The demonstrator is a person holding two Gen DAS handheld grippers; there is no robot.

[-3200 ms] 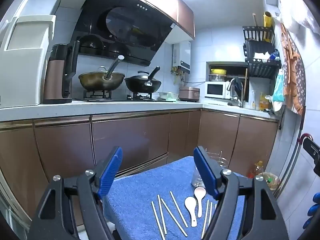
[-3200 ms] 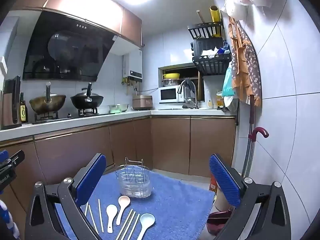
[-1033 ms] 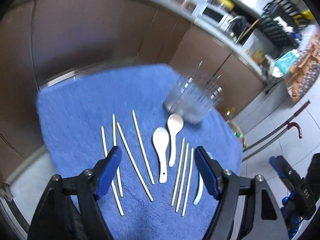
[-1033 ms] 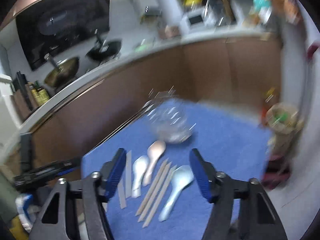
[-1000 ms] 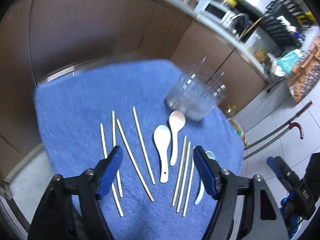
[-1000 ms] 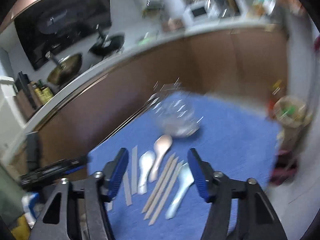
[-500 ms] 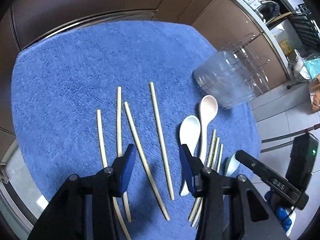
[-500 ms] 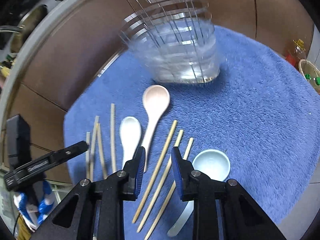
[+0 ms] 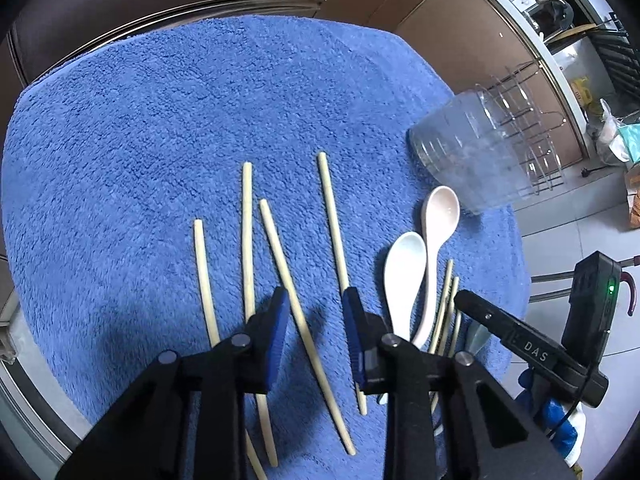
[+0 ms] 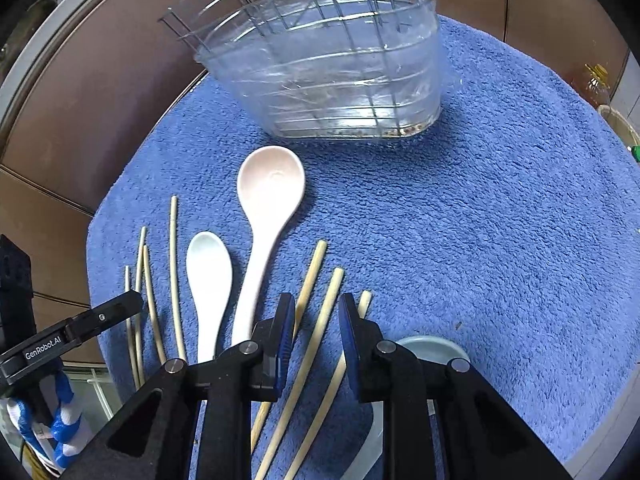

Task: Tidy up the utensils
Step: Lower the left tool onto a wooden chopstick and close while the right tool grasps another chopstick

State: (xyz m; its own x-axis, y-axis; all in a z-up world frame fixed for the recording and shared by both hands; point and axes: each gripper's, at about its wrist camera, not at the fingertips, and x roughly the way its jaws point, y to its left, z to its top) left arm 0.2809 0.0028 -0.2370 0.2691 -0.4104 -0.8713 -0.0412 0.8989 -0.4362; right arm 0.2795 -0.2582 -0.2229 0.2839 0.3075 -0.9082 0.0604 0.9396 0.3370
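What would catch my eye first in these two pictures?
Pale chopsticks and spoons spread over a bright blue towel. Each claw, left claw and right claw, straddles one chopstick, jaws narrowed but not touching it. Behind the pink spoon stands a clear utensil holder.

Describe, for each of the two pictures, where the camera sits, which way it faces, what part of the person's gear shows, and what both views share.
Left wrist: sits on the left hand-held gripper, looking down along its open fingers at four spread chopsticks; the right hand-held gripper shows at the right edge.
Right wrist: sits on the right hand-held gripper, looking down at three chopsticks with the clear holder beyond; the left tool shows at the left edge.
Shared: the blue towel, the pink spoon, the white spoon and the holder.
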